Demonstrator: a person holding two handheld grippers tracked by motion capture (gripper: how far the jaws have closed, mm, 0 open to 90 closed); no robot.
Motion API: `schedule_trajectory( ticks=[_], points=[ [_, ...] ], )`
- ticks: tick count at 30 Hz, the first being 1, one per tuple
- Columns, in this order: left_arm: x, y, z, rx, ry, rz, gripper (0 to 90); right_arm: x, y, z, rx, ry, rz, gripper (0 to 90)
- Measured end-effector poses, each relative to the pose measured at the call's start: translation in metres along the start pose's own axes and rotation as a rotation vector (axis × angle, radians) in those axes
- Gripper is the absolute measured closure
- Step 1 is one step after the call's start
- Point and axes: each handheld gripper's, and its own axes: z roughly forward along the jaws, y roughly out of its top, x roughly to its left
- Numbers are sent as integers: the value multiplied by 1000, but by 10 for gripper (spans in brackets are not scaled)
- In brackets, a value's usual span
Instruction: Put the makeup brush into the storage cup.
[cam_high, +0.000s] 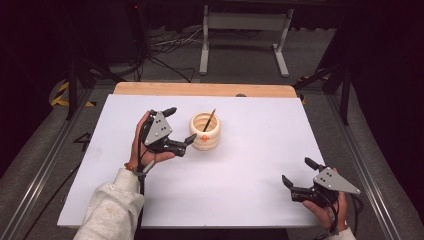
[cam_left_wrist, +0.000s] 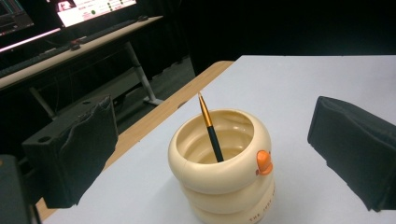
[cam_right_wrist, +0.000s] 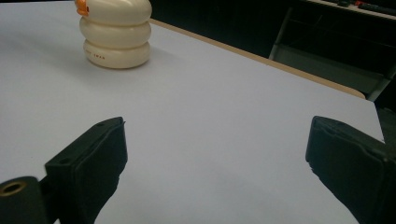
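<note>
Pen (cam_left_wrist: 211, 130) standing in cream holder (cam_left_wrist: 224, 172), tip tilted up-left

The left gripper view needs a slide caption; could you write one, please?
Open left gripper facing a cream ringed holder with a pen inside.

white table (cam_high: 240, 165) | wooden edge (cam_high: 200, 89) | metal stand (cam_high: 245, 22) | floor cables (cam_high: 165, 47)
</note>
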Motion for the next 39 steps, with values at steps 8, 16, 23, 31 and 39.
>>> schedule_trajectory(
  ticks=[8, 16, 23, 31, 39],
  points=[
    [-4, -6, -11, 1, 2, 23, 36, 0, 0, -1, 3, -1, 1, 57],
    [-6, -13, -20, 1, 7, 43, 41, 1, 0, 0, 4, 3, -2, 58],
    [-8, -19, -28, 11, 7, 52, 42, 1, 0, 0, 4, 2, -1, 58],
    [-10, -25, -36, 18, 14, 57, 45, 1, 0, 0, 5, 0, -2, 59],
    [-14, -34, -47, 27, 21, 48, 47, 3, 1, -1, 3, -2, -13, 59]
  ],
)
